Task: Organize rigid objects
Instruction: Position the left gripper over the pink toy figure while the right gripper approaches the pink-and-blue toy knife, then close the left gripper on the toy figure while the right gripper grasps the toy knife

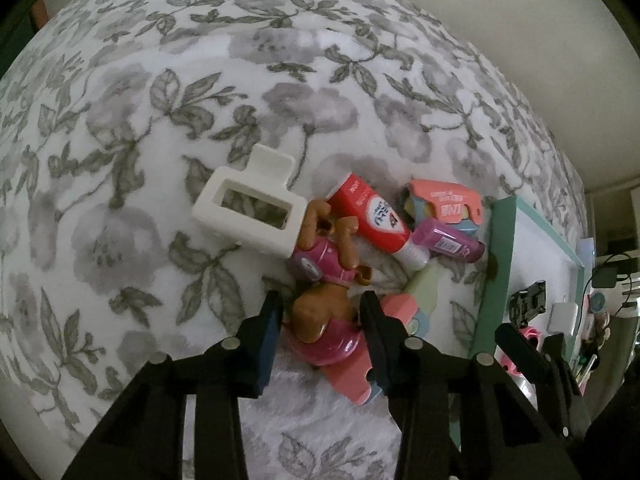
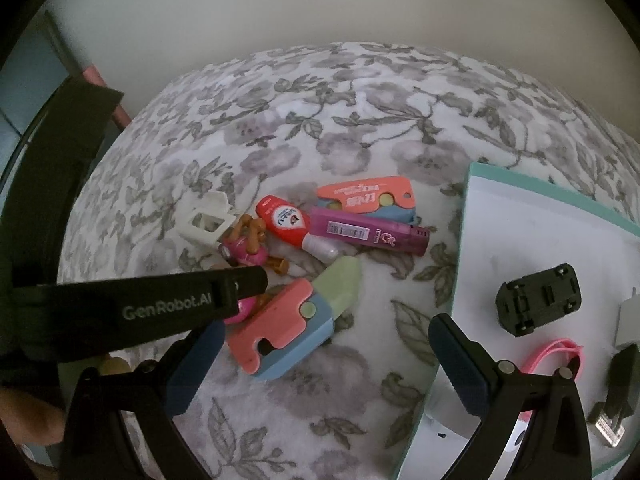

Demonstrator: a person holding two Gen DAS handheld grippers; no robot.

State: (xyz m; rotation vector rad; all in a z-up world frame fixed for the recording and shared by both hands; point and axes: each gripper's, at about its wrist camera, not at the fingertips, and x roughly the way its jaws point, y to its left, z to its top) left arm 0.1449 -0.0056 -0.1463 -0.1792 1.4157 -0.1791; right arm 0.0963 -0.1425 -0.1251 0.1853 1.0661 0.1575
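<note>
My left gripper (image 1: 322, 312) has its fingers narrowed onto the toy dog (image 1: 320, 280); its head is partly hidden between them on the bed (image 1: 120, 160). My right gripper (image 2: 324, 344) gapes wide and empty, the tray (image 2: 520, 220) cut off beside its right finger.

Brown toy dog (image 1: 320, 280) in pink lies on the floral bed, touching the white clip (image 1: 248, 208). Red tube (image 1: 376, 216), purple tube (image 1: 448, 242) and pink-blue holders (image 2: 288, 326) cluster beside it, near the tray (image 2: 520, 220).
</note>
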